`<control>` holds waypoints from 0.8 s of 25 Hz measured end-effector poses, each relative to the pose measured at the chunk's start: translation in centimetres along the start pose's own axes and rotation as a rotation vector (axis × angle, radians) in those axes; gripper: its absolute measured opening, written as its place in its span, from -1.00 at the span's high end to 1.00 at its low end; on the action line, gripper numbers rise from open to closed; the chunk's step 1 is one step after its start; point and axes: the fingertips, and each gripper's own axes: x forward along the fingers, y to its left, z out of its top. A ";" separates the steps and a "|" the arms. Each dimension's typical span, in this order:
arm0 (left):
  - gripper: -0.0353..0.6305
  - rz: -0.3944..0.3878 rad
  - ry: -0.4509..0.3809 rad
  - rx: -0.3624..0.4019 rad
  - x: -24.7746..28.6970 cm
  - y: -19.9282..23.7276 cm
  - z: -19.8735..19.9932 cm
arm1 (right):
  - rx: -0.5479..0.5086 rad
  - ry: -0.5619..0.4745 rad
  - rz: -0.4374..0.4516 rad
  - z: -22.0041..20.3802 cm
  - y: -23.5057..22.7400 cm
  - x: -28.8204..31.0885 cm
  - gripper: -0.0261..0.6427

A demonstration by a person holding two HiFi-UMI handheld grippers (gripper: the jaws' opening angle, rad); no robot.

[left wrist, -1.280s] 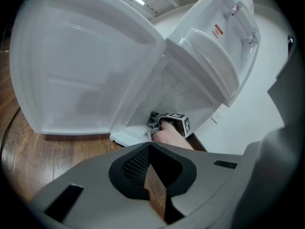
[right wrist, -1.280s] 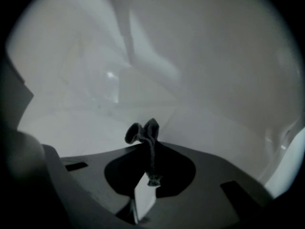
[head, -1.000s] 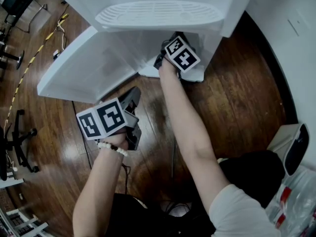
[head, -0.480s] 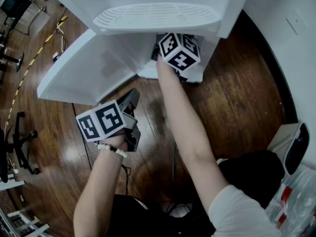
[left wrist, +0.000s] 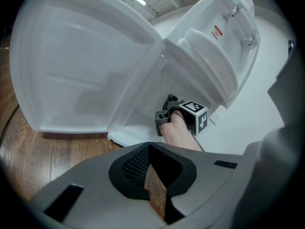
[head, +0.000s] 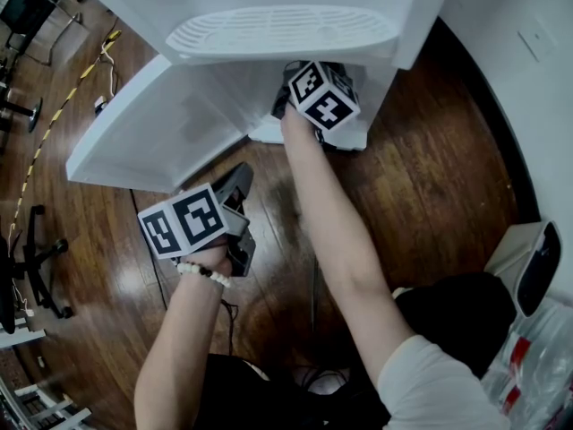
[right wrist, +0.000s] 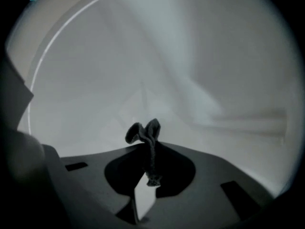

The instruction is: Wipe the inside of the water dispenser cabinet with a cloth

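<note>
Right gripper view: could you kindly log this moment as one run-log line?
right tool: shut on cloth, inside cabinet | left tool: shut, empty, outside above floor | door: open

Glossy white plastic cabinet [head: 179,115], matt dark cloth [right wrist: 145,132], polished wood floor [head: 430,177].

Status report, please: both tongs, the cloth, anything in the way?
Right tongs shut on cloth, inside cabinet. Left tongs shut, empty, outside above floor. Door open; nothing blocks the way.
</note>
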 end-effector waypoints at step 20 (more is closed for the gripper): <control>0.92 -0.027 0.020 -0.031 0.1 0.4 -0.5 | 0.435 0.079 -0.307 -7.1 -11.6 -1.1 0.80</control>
